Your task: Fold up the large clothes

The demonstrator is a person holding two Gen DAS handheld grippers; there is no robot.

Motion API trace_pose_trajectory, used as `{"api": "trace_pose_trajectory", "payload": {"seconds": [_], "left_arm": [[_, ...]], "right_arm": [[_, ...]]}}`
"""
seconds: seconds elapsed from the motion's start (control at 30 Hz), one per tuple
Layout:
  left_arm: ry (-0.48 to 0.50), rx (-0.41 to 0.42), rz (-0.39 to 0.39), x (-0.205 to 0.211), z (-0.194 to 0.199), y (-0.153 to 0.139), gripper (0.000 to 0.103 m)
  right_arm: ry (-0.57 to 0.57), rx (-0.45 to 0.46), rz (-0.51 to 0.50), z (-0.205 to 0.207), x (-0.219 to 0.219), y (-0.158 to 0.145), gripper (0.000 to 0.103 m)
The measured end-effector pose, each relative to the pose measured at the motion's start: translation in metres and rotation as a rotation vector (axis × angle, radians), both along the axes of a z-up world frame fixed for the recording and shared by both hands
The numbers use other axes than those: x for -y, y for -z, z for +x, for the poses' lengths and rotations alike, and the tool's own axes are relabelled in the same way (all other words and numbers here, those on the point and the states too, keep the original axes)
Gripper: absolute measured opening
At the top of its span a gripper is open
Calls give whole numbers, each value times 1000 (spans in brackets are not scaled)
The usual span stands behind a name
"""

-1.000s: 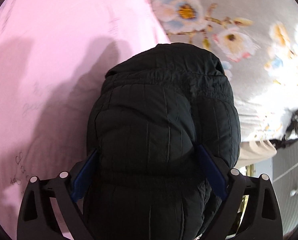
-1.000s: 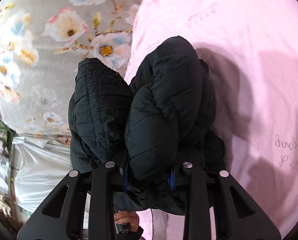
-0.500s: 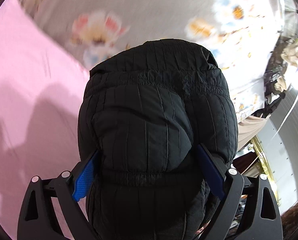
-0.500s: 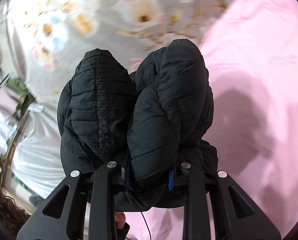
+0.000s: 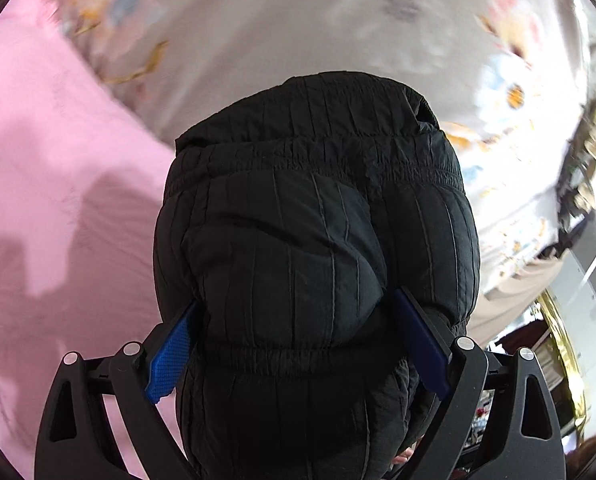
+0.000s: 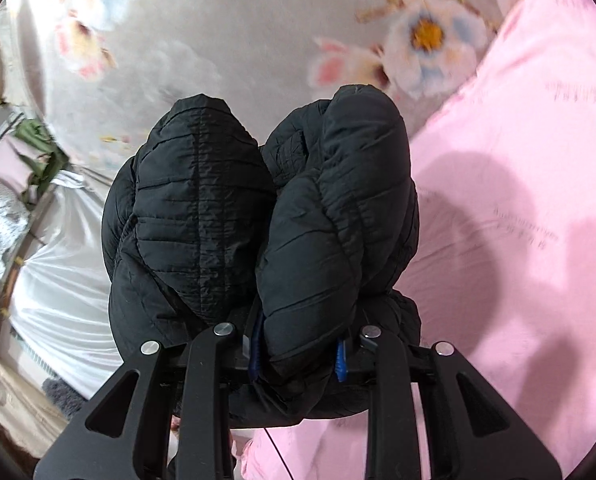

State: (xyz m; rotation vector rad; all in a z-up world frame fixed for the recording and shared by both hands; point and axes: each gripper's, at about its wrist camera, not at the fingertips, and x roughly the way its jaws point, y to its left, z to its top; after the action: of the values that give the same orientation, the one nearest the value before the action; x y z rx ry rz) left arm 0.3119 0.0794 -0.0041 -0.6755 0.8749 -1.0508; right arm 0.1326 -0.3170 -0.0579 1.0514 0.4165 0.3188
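Note:
A black quilted puffer jacket [image 5: 314, 240] fills the middle of the left wrist view, bunched thick between the blue pads [image 5: 169, 356] of my left gripper [image 5: 298, 344], which is shut on it. In the right wrist view the same jacket [image 6: 330, 216] bulges in two padded lobes. My right gripper [image 6: 298, 356] is shut on a fold of it, its blue pads nearly hidden by fabric. The jacket hangs lifted above the bed in both views.
Below lie a pink sheet [image 5: 49, 184] and a grey floral bedcover [image 5: 298, 20]; both also show in the right wrist view, the pink sheet [image 6: 518, 180] right, the floral cover [image 6: 237, 40] at top. White fabric [image 6: 57, 280] and room clutter [image 5: 586, 168] lie beyond the bed edge.
Both grippers have swung with the jacket away from the pink sheet toward the floral cover and bed edge. Both grips are unchanged.

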Motion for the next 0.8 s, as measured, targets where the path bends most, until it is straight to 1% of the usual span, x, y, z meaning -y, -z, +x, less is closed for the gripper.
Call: {"api": "trace_pose_trajectory", "payload": {"seconds": [0.07, 0.17, 0.27, 0.37, 0.43, 0.5, 0.53, 0.57, 0.6, 0.63, 0.67, 0.7, 0.77, 0.8], "left_arm": [[-6, -35, 0, -7, 17, 26, 90], [-22, -91, 8, -17, 40, 74, 89], [-38, -119, 12, -22, 52, 101, 89], [-53, -143, 41, -27, 59, 122, 89], [-93, -175, 70, -36, 61, 131, 89], [-144, -170, 94, -48, 58, 126, 88], [-163, -136, 123, -56, 53, 116, 88], [-173, -109, 147, -60, 49, 107, 88], [-195, -72, 193, -66, 43, 93, 88], [-212, -40, 235, -72, 37, 79, 88], [-250, -3, 298, -78, 30, 60, 88], [-285, 24, 348, -81, 25, 45, 88], [-375, 120, 466, -81, 11, 9, 88], [-442, 200, 564, -73, 1, -15, 88]], "right_arm": [[4, -38, 4, 13, -7, 20, 25], [15, -109, 7, 32, -16, 53, 25], [22, -154, 10, 41, -21, 78, 25], [32, -182, 27, 44, -23, 101, 26], [46, -192, 57, 41, -21, 109, 32], [61, -198, 93, 37, -15, 108, 37], [71, -199, 89, 32, -12, 101, 41], [79, -198, 77, 26, -9, 94, 43], [93, -202, 56, 17, -8, 85, 45], [116, -211, 20, 8, -6, 74, 47], [139, -217, -20, 1, -5, 62, 47], [167, -216, -82, -9, -5, 45, 47], [229, -182, -229, -28, -10, 6, 47], [263, -170, -339, -33, -18, -19, 45]]}}
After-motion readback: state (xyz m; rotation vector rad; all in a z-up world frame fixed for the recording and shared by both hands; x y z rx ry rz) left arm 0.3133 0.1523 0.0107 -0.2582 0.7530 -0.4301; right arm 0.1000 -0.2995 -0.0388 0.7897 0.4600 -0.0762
